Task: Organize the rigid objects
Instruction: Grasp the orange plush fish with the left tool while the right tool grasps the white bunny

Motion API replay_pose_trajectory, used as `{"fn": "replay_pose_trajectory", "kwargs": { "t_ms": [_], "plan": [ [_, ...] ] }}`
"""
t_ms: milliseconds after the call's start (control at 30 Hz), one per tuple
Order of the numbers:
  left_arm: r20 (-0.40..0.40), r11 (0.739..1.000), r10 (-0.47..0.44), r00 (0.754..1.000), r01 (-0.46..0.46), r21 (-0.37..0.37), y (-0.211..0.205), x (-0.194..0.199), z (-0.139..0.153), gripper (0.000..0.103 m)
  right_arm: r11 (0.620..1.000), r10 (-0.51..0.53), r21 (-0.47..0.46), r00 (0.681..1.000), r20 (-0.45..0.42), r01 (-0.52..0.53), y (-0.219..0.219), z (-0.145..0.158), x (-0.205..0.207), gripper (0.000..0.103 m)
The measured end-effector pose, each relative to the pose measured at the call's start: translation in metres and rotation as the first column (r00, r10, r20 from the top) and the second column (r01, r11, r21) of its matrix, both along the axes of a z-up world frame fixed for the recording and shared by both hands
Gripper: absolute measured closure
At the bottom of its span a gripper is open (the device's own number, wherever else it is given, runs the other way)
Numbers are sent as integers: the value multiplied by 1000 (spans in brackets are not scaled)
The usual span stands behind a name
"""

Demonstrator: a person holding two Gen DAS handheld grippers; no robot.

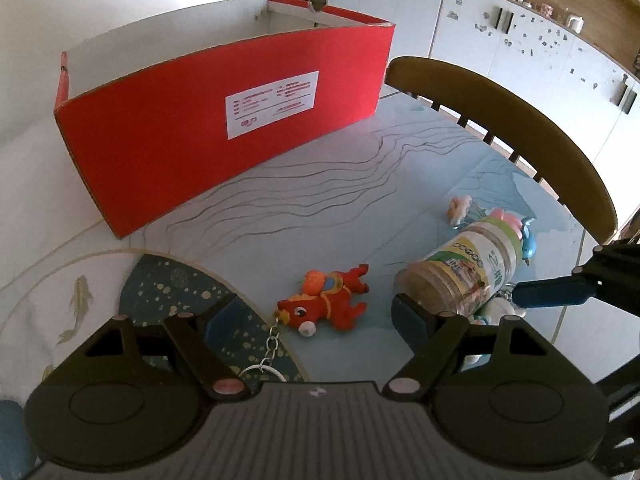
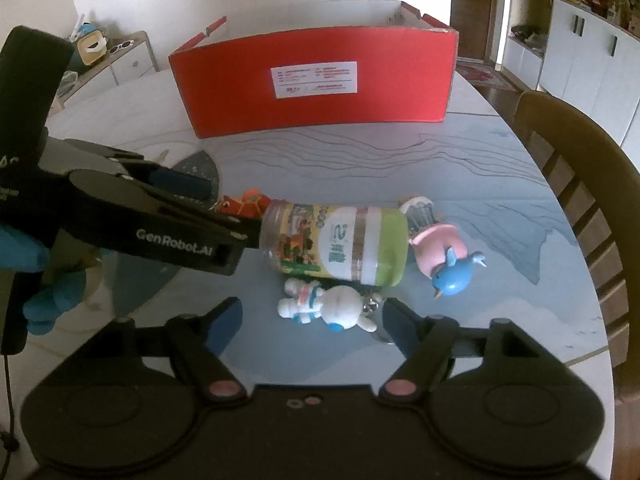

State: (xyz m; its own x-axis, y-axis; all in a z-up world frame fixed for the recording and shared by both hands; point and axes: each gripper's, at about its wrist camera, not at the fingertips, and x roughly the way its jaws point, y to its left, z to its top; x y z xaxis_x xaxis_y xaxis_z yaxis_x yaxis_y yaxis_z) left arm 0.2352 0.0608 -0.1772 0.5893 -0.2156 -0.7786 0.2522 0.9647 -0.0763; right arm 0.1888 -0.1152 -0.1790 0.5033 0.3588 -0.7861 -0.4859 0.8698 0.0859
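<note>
A red toy keychain [image 1: 326, 302] lies on the table between the open fingers of my left gripper [image 1: 318, 318]; it also shows in the right wrist view [image 2: 244, 204]. A clear jar with a green lid [image 2: 336, 242] lies on its side beside the left gripper's right finger [image 1: 412, 316]. A white astronaut figure [image 2: 324, 306] lies between the open fingers of my right gripper [image 2: 312, 316]. A blue bird [image 2: 456, 274] and a pink toy [image 2: 434, 242] lie by the jar's lid. A red cardboard box [image 2: 320, 80] stands open at the back.
A wooden chair back [image 1: 520, 128] curves along the table's right edge [image 2: 600, 300]. The left gripper body [image 2: 120, 220] reaches in from the left in the right wrist view. Cabinets [image 1: 520, 40] stand beyond the table.
</note>
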Motion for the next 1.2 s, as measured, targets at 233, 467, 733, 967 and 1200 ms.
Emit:
{"fn": "replay_pose_trajectory", "kwargs": {
  "t_ms": [233,467,733,967,1200],
  "plan": [
    [13,999,-20,1000,20,25,-5,-1,2,46,1000,-2,-9,1000,-4,2,1,-2,4,31],
    [14,999,-27,1000,27,29,-6,-2,3,53,1000,-9,-26,1000,-2,9,4,-4,5,39],
    [2,1000,-23,1000,23,18,-4,-1,4,54,999,-22,-27,1000,-1,22,0,-2,5,47],
    [-11,1000,-11,1000,11,2,0,-9,9,54,1000,-28,-15,1000,-10,28,-3,2,-1,47],
    [-19,1000,10,1000,-11,-19,8,-21,17,54,1000,-28,3,1000,-5,28,-9,13,-12,47]
  ]
}}
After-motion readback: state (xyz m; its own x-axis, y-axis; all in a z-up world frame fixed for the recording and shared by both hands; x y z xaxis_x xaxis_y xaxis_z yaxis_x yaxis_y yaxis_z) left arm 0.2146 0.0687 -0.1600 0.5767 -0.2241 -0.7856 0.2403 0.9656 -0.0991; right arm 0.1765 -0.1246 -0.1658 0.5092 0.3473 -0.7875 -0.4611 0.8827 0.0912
